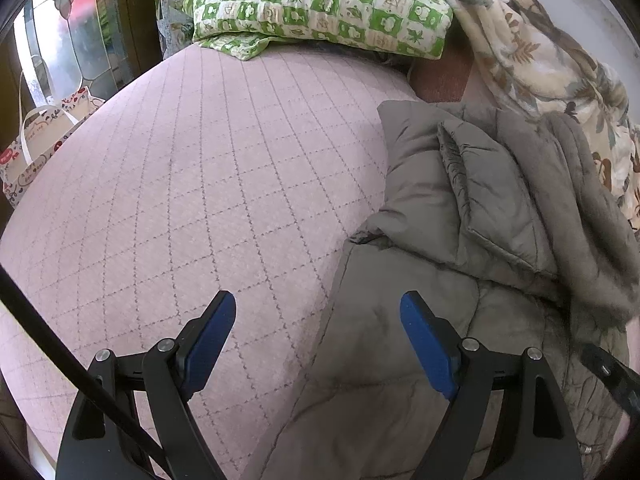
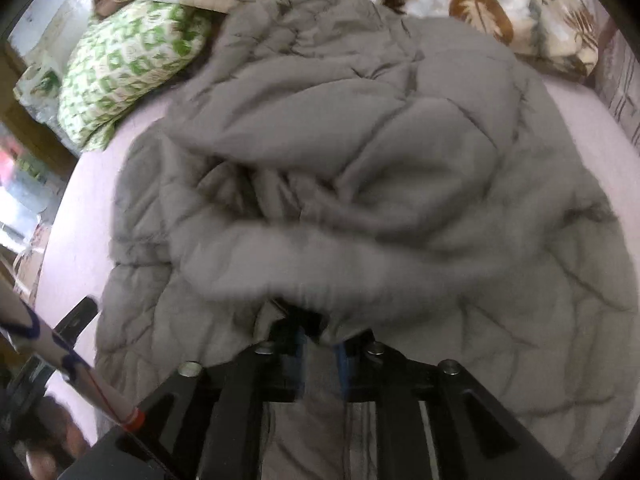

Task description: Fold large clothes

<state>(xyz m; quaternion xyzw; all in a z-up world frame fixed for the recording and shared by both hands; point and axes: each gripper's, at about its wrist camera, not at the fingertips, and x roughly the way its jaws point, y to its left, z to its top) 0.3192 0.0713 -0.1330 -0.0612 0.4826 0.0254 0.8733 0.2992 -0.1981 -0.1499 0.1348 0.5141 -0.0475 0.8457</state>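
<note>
A large grey quilted jacket (image 2: 340, 168) lies crumpled on the pink bed, blurred in the right wrist view. A fold of it drapes over my right gripper (image 2: 320, 338), hiding the fingertips. The blue pads (image 2: 299, 346) stand a narrow gap apart and do not visibly press the fabric. In the left wrist view the same jacket (image 1: 480, 208) lies to the right, its collar part folded over. My left gripper (image 1: 318, 296) hangs wide open above the jacket's left edge and the sheet, with nothing between its fingers.
A pink quilted bed sheet (image 1: 180, 184) stretches to the left. A green-and-white patterned pillow (image 1: 320, 4) and a floral blanket (image 1: 552, 64) lie at the far side. A printed paper bag (image 1: 36, 148) stands beside the bed's left edge.
</note>
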